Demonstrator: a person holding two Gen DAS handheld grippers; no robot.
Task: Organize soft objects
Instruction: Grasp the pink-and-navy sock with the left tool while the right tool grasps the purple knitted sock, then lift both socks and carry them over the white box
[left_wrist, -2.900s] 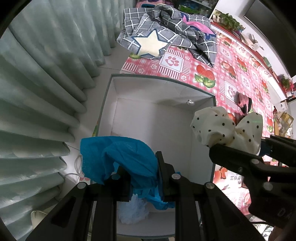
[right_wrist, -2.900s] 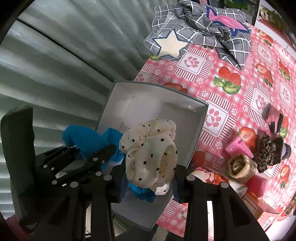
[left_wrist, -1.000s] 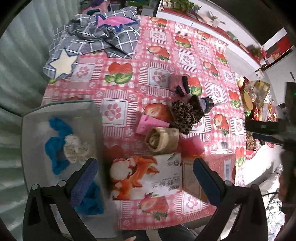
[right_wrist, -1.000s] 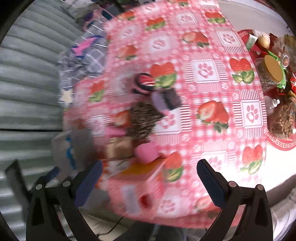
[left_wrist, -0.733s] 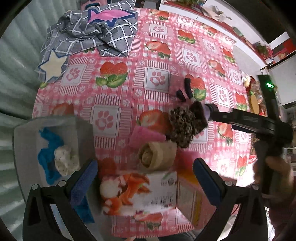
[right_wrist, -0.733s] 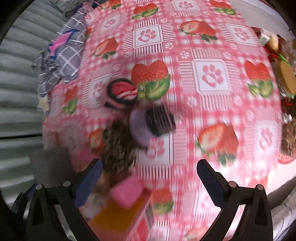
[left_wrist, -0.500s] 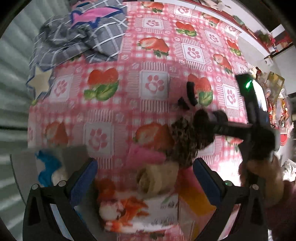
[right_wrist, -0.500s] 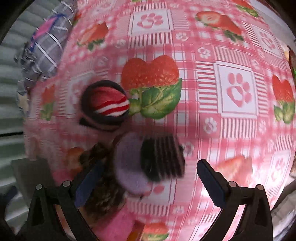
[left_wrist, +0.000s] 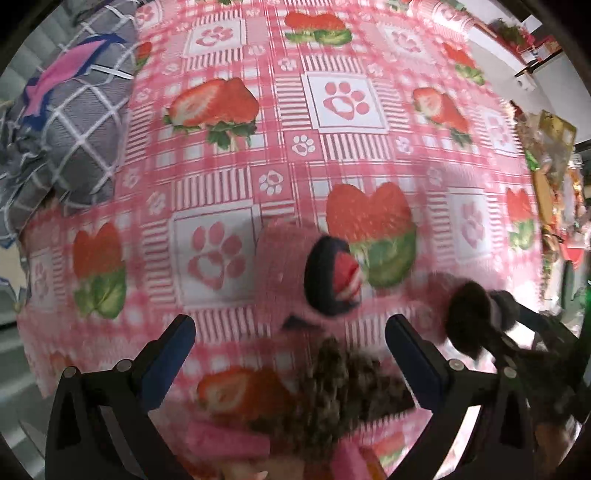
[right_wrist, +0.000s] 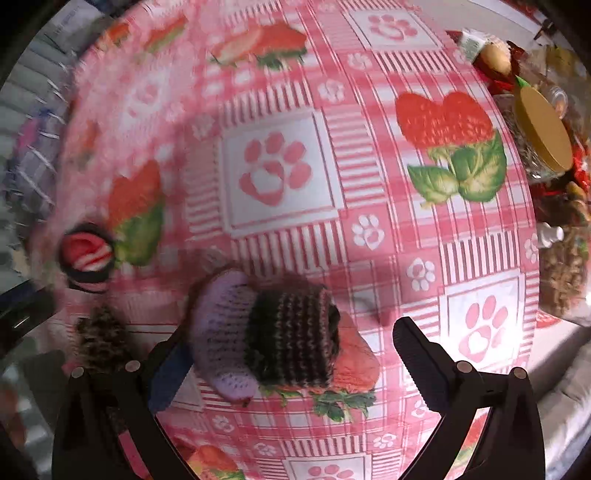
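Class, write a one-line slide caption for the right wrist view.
Open right gripper closing in on a rolled purple-and-dark knitted piece lying on the strawberry-and-paw tablecloth.

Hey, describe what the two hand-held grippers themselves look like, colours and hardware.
Both are black plastic. The left hand-held gripper has two angular fingers with blue pads on the inner faces and round silver screws along the frame. The right hand-held gripper is the same build: black fingers, a blue pad, silver screws. No cables or sleeves show.

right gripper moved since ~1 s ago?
Yes. The right gripper has closed in on the tablecloth: the knitted purple-and-dark roll, small and far a second ago, now sits between its open fingers, which are not clamped on it.
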